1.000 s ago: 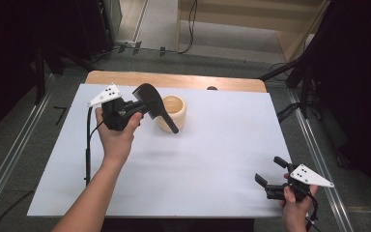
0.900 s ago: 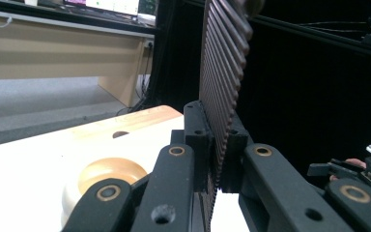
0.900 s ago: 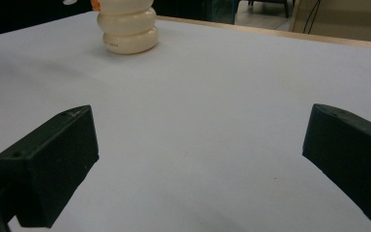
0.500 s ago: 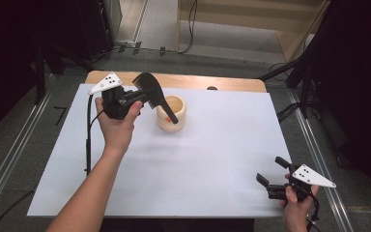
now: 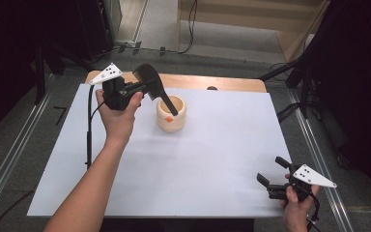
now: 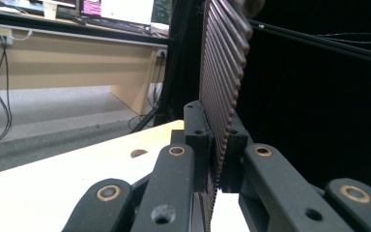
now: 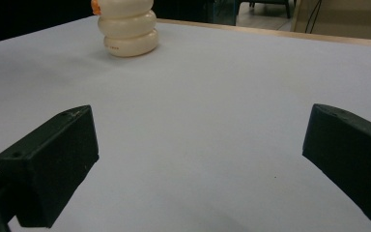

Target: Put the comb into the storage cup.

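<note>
Comb: black, ribbed comb (image 5: 150, 83) pinched between the pressed-together jaws of the left hand-held gripper (image 5: 140, 88); in the left gripper view its teeth (image 6: 222, 72) rise straight up from the clamp; its lower tip reaches down into the mouth of the cup
Cup: cream, ringed holder (image 5: 171, 114) with a small orange mark at its base, standing upright on the counter (image 5: 212, 145), toward 11 o'clock from the counter's middle; in the right gripper view it sits at 11 o'clock, far off (image 7: 127, 26)
Left hand-held gripper: held up off the counter at about 10 o'clock from the cup, gripping the comb's broad end
Right hand-held gripper: low at the counter's 5 o'clock corner (image 5: 275, 186), jaws spread wide, holding nothing, well apart from the cup
What has just changed: over the last second the left hand-held gripper has drifted up and toward 12 o'clock, and the comb has swung from lying across the cup's rim to pointing steeply down into it; the right one has hardly moved
Meaning for the task: judged from this, the comb is being stood in the cup and is nearly lined up; what is left is to lower it and let go
Risk: a tip catching the rim could tip the light cup
</note>
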### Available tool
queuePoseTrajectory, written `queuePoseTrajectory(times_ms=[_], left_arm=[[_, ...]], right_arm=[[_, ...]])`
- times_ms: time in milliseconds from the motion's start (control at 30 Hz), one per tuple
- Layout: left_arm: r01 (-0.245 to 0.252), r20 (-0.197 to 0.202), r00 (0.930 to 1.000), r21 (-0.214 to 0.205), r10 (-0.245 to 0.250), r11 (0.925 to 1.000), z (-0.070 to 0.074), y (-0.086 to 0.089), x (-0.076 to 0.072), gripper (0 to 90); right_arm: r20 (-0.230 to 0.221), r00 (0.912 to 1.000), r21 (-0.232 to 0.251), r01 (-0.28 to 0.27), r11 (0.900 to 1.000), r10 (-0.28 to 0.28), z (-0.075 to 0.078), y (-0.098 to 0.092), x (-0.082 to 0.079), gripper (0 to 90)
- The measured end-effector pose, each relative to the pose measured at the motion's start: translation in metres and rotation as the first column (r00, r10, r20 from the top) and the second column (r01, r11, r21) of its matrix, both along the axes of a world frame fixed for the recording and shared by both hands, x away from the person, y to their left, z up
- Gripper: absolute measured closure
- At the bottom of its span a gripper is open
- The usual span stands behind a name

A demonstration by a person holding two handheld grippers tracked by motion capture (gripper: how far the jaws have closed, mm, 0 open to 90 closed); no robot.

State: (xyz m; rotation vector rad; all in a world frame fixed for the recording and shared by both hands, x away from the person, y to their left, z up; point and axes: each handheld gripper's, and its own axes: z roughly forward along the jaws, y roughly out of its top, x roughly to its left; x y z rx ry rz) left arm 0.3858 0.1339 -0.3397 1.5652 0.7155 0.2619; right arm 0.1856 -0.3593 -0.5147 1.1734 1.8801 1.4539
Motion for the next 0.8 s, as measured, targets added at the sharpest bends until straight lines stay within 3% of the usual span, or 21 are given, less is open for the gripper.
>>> queuePoseTrajectory(times_ms=[433, 800], left_arm=[[-0.037, 0.004, 0.9993, 0.012, 0.037, 0.9992, 0.002, -0.002, 0.018, 85.9], [-0.080, -0.007, 0.9967, 0.017, 0.081, 0.9966, -0.007, -0.008, 0.029, 85.9]], right_arm=[[-0.002, 1.0000, 0.002, -0.001, 1.0000, 0.001, 0.000, 0.000, 0.000, 0.0], [0.000, 1.0000, 0.005, -0.007, 1.0000, 0.007, 0.000, 0.000, 0.000, 0.0]])
